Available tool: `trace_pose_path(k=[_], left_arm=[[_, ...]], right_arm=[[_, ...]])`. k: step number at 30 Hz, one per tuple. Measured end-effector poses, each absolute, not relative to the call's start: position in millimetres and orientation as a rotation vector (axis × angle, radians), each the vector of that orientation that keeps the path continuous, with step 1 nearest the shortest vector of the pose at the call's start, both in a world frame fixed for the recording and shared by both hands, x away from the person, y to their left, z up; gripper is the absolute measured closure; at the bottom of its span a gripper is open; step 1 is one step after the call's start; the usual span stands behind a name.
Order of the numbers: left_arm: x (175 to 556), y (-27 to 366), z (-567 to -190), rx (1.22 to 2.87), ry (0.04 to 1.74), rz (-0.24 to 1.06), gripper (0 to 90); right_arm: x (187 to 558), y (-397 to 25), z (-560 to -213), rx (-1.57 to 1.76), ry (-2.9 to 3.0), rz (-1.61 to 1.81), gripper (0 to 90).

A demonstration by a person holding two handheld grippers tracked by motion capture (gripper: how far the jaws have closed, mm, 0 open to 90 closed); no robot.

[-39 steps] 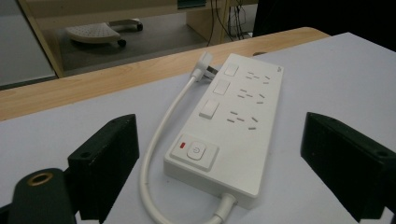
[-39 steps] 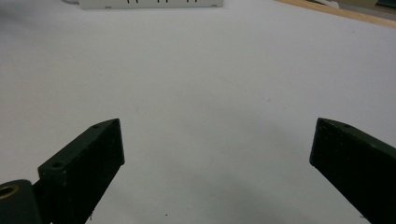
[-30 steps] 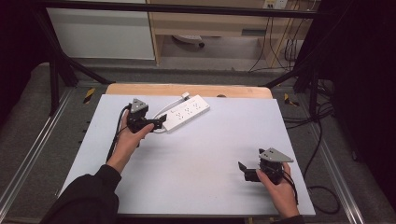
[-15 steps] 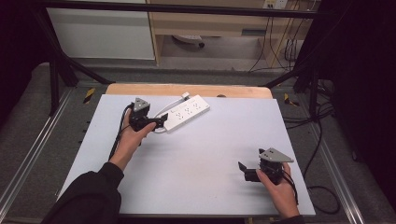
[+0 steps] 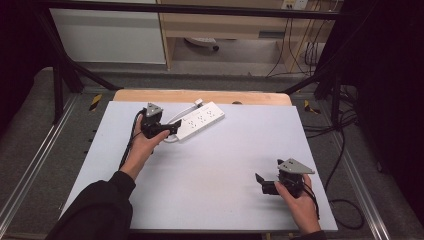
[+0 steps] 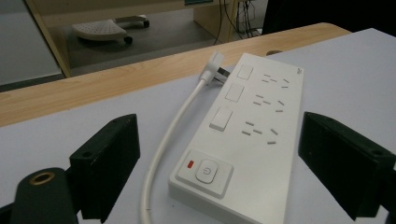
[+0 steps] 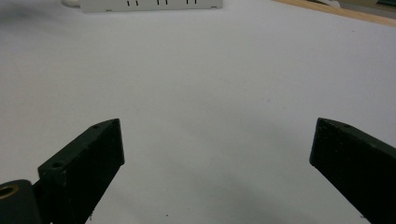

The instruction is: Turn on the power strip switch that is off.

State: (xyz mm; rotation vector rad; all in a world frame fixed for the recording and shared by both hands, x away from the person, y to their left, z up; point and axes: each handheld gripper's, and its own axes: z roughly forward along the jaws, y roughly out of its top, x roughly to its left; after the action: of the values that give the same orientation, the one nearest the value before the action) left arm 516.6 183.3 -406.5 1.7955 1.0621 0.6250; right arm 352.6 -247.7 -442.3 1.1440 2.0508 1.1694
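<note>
**Power strip lies dead ahead of the left tool**

White tabletop (image 5: 210, 165) over a wooden bench, dark frame rails and cabinets behind: on it sits one white power strip (image 5: 200, 120), toward the far left. Its long axis runs from its switch end, nearest the left tool (image 5: 170, 129), away and to the right toward the far edge. In the left gripper view the strip (image 6: 252, 135) lies between the spread jaws, switch end foremost, not yet touched as far as I can tell. One white cord (image 6: 173, 135) curls along its side to a plug (image 6: 215, 65). One power button and three sockets show. The left tool is released and much nearer; the right tool (image 5: 261, 181), also released and empty, hangs well apart at the near right. I judge a straight-ahead closing move suits the left.
</note>
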Motion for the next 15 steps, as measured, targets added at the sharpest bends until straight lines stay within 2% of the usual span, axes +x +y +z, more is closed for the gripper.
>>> trace_pose_path(k=[15], left_arm=[[525.4, 182.8, -414.0, 1.802, 1.092, 0.626, 15.9]], right_arm=[[352.5, -248.2, -442.3, 1.146, 2.049, 1.172, 3.4]])
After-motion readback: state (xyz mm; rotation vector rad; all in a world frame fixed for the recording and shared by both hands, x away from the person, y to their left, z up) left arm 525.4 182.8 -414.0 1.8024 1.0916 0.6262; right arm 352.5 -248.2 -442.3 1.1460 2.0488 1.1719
